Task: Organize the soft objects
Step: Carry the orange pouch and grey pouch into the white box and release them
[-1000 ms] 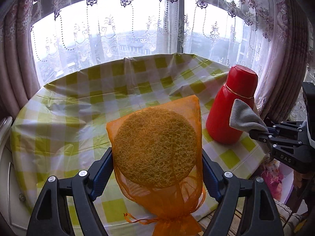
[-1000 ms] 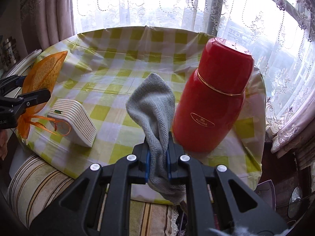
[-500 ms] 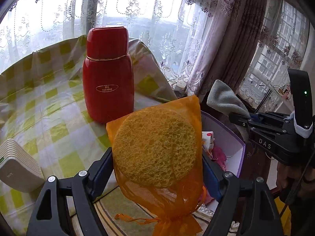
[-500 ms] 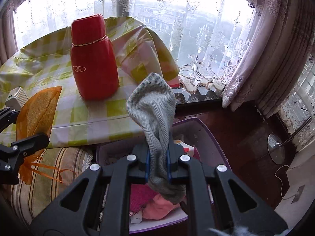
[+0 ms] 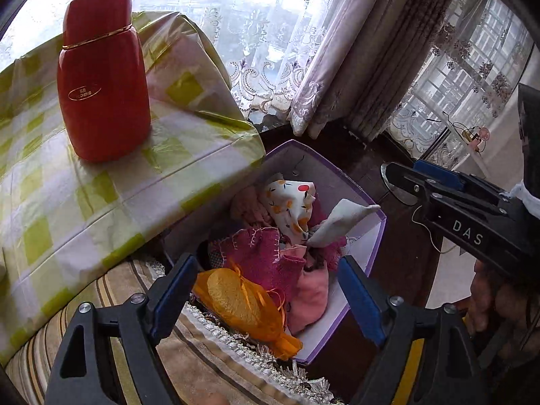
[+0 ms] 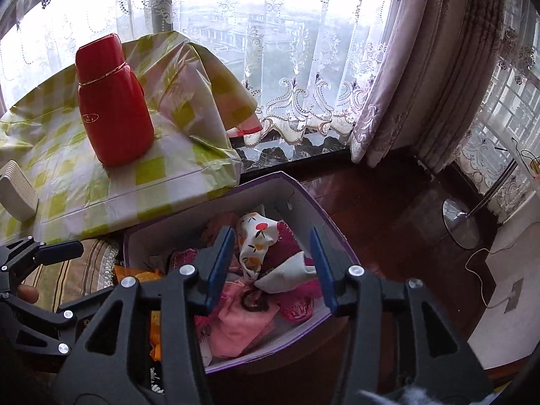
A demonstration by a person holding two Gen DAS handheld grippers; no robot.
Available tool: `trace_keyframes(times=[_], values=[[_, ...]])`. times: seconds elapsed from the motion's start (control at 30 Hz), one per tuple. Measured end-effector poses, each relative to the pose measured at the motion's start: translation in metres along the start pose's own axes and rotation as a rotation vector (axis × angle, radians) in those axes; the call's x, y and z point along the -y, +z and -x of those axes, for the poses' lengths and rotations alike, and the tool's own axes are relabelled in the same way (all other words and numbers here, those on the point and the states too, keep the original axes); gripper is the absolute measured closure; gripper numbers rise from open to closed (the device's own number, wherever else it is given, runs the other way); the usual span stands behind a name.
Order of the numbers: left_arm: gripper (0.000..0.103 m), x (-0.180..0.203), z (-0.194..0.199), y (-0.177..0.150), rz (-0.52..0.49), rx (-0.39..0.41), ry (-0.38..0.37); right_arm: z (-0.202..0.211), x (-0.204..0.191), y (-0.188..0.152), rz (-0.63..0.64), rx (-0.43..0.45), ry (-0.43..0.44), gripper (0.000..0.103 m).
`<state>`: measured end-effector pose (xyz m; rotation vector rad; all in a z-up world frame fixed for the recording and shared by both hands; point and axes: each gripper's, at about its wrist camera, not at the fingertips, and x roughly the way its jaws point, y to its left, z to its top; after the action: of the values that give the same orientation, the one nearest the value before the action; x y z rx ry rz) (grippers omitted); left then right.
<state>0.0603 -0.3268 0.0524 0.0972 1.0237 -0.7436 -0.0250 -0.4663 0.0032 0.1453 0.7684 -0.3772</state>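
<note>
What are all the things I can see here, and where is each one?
flask: one, red, upright on the table.
tablecloth: one, green and white check, over the table.
ribbed block: one, white, on the table's near edge.
box: one, purple-rimmed, beside the table, full of cloths.
mesh bag: one, orange, sponge inside, on the box's near edge.
grey cloth: one, atop the pile.
floor lamp base: one, metal, on the floor.
left gripper: black, blue pads, opening, empty.
right gripper: the same, opening, empty.
</note>
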Motion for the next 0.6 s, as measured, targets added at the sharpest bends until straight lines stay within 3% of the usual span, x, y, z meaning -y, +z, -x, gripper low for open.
trace_keyframes(times=[0.23,0.37,0.6], values=[[0.013,0.003,0.015,-0.016,0.063,0.012,0.023,0.004,0.007,-0.011,-0.015,-0.013,-0.009,0.052],[0.005,0.003,0.02,-0.017,0.071,0.036,0.087,0.008,0.01,-0.017,-0.015,-0.017,-0.019,0.052],[0.004,0.002,0.02,-0.016,0.074,0.038,0.087,0.01,0.014,-0.024,-0.013,-0.029,-0.023,0.052]])
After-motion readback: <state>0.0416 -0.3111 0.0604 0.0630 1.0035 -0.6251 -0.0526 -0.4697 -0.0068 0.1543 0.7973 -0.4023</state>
